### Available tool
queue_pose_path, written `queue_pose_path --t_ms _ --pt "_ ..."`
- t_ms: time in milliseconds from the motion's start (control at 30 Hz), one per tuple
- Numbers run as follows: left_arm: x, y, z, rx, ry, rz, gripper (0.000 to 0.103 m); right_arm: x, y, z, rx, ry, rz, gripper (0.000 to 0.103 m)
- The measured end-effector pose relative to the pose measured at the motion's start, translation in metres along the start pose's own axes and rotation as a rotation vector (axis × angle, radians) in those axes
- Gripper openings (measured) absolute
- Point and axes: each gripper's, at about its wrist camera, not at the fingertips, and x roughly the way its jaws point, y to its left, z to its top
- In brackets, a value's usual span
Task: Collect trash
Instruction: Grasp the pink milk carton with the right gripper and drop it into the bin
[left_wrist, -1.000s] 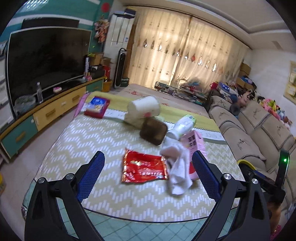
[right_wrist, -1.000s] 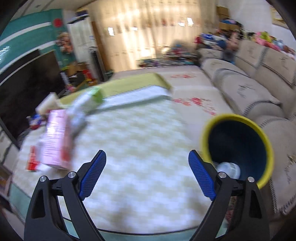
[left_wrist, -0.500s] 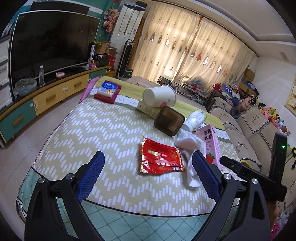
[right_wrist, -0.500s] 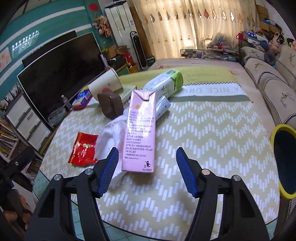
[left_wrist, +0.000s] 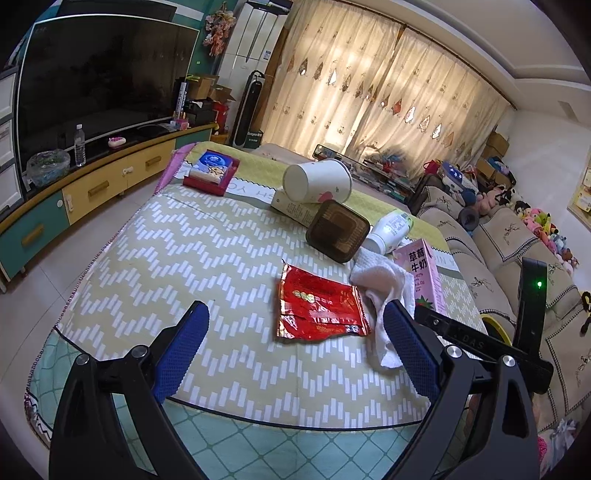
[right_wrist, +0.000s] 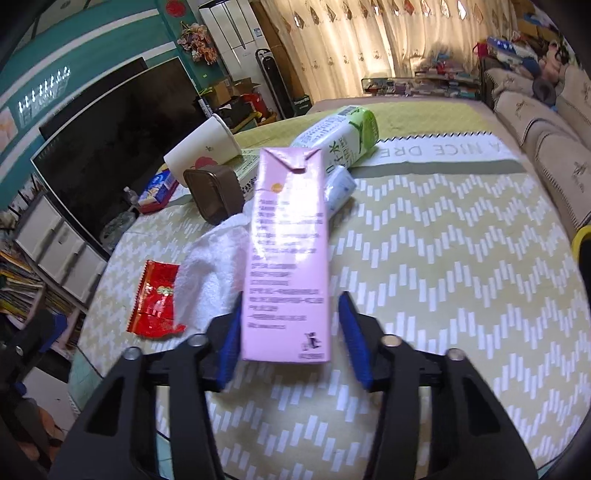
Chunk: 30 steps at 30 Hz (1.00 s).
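At the near edge of the chevron-patterned table cover (left_wrist: 155, 258) our left gripper (left_wrist: 295, 350) hangs with its jaws spread wide and nothing between them; the near-left stretch of the cover is bare and gives free room. Just past its right finger lies the red wrapper (left_wrist: 317, 310), flat, with the white cloth (left_wrist: 384, 284) touching its right side.

Our right gripper (right_wrist: 291, 332) straddles the near end of the pink milk carton (right_wrist: 288, 251), which lies flat on the right half of the cover, its length running away from us. The jaws have just been closing and the carton is between them; the left pad sits at the carton's side, while a gap shows at the right pad, so the grip is not yet firm. The cloth lies against the carton's left side; right of the carton the cover is bare up to the yellow bin rim (right_wrist: 581, 236) at the right edge.

Farther in stand a brown container (left_wrist: 338, 230) on its side, a white-green bottle (right_wrist: 340, 136), a tipped paper cup (left_wrist: 317, 181) on a flat box, and a red tissue box (left_wrist: 212, 173) at the far-left corner.

A second ago the right gripper faced the bin, jaws wide; it now points at the carton.
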Motion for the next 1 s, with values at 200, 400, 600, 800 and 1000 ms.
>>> queue_pose_path --t_ms 200,400,600,800,1000 --pt "0.003 -0.007 -0.002 0.013 0.003 -0.005 0.094 -0.02 -0.002 -0.003 -0.011 -0.052 -0.001 0.038" --pt "0.009 -0.019 -0.006 0.033 0.02 -0.018 0.094 -0.045 -0.016 -0.005 0.004 -0.113 -0.022 0.038" --pt "0.008 -0.034 -0.006 0.062 0.014 -0.028 0.094 -0.06 -0.046 -0.008 0.051 -0.14 -0.078 0.038" --pt "0.014 -0.054 -0.006 0.092 0.028 -0.037 0.094 -0.084 -0.098 -0.012 0.14 -0.193 -0.16 0.038" --pt "0.029 -0.08 -0.009 0.121 0.059 -0.058 0.094 -0.113 -0.158 -0.02 0.239 -0.255 -0.255 0.038"
